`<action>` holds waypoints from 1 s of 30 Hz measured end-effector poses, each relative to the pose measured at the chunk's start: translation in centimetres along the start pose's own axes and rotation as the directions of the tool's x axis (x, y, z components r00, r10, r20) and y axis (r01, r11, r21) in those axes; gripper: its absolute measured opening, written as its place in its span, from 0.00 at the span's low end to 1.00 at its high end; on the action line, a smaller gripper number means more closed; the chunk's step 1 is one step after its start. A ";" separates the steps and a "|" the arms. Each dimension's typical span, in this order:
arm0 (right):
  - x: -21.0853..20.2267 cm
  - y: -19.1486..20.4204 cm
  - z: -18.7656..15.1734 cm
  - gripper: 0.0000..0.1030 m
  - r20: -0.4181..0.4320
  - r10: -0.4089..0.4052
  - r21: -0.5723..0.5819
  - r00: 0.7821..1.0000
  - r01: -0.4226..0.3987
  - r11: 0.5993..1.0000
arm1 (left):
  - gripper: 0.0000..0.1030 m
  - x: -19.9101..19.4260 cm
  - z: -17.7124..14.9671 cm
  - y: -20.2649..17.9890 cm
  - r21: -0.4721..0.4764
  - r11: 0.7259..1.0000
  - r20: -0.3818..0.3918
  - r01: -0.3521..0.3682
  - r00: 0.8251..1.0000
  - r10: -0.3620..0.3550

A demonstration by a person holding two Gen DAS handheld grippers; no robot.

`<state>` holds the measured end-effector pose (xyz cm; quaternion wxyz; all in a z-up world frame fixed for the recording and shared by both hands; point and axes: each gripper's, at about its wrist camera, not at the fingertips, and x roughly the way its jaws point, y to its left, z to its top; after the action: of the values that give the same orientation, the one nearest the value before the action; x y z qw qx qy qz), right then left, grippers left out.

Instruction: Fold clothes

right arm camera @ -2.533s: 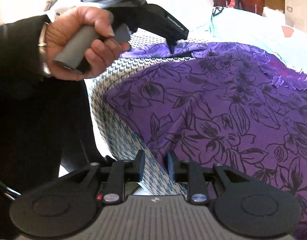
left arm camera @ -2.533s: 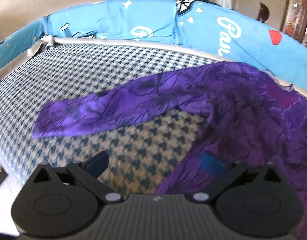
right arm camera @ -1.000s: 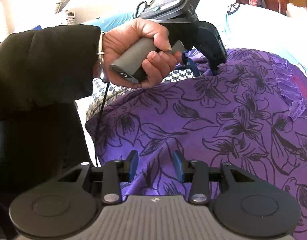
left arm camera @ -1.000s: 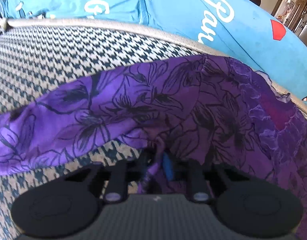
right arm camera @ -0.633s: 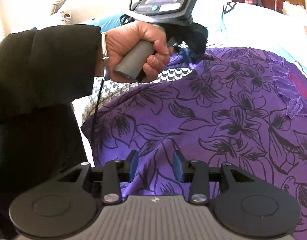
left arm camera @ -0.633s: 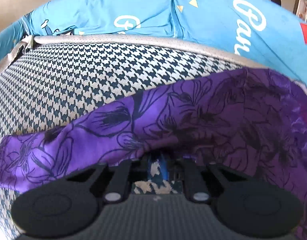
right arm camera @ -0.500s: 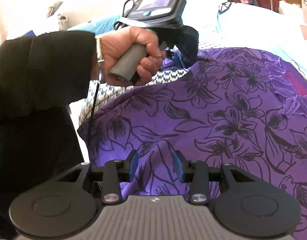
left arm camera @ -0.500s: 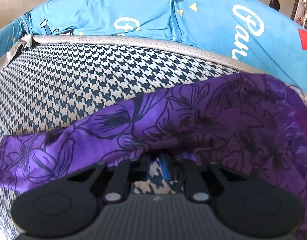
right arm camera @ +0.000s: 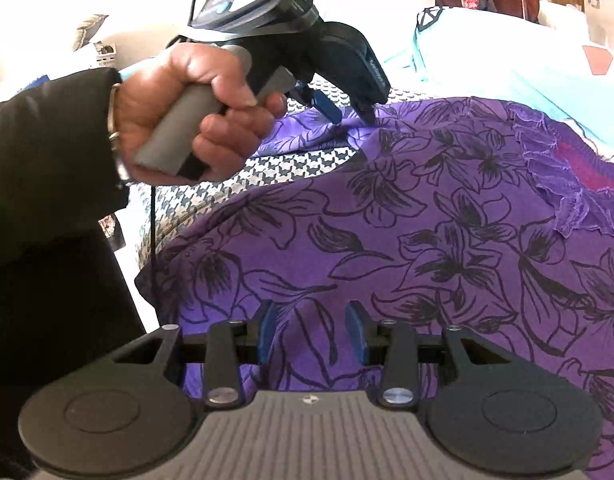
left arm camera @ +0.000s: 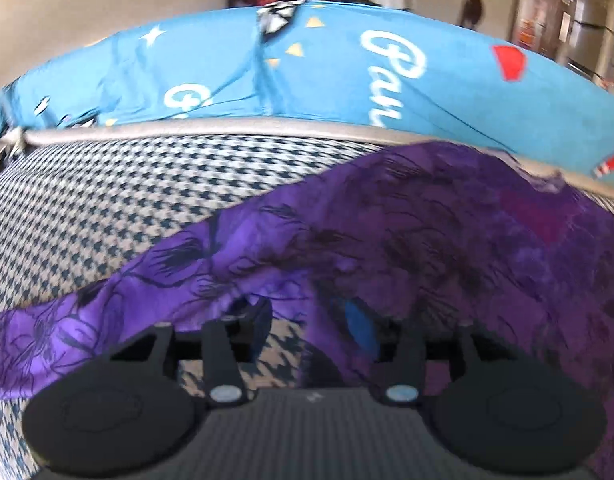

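One purple floral garment [right arm camera: 407, 240] lies spread over the houndstooth cushion [left arm camera: 127, 208], its one visible sleeve [left arm camera: 119, 308] out to the left, so no fold shows and the folding is, by my judgement, mostly ahead. The left gripper [left arm camera: 311, 322] stands parted at the sleeve's root (cloth drapes its fingers, none clamped). The right gripper [right arm camera: 311, 330] stands parted over the body. Two grippers, one garment.
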<state>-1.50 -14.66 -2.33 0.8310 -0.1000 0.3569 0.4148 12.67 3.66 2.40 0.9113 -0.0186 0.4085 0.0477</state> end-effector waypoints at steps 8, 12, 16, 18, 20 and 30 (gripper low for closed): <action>0.3 -0.6 -0.1 0.38 -0.011 -0.010 0.037 1.000 0.010 0.999 | 0.57 0.9 -1.8 -3.4 0.151 0.989 -0.007 0.001 1.000 0.000; 0.3 -0.8 -0.2 0.39 -0.016 -0.010 0.054 1.000 0.011 0.998 | 0.61 2.6 -2.6 -2.6 0.124 0.992 -0.072 -0.038 0.996 0.047; 0.2 -0.9 -0.4 0.44 -0.021 -0.009 0.051 1.000 0.010 0.999 | 0.85 3.1 -3.2 -1.6 0.092 0.994 -0.089 -0.060 0.994 0.069; 0.2 -0.8 -0.4 0.44 -0.023 -0.010 0.046 1.000 0.011 0.999 | 0.87 3.2 -3.5 -1.2 0.083 0.994 -0.090 -0.068 0.993 0.075; 0.1 -0.9 -0.4 0.44 -0.024 -0.011 0.045 1.000 0.012 0.999 | 0.88 3.0 -3.6 -0.9 0.072 0.995 -0.096 -0.068 0.993 0.075; 0.0 -1.2 -0.6 0.46 -0.016 0.005 0.050 1.000 -0.004 0.999 | 0.94 2.5 -4.0 -1.5 0.113 0.989 -0.085 -0.097 0.991 0.107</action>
<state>-0.88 -15.74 -2.89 0.8294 -0.0819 0.3742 0.4067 11.47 2.08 -2.13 0.8879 0.0496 0.4519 0.0710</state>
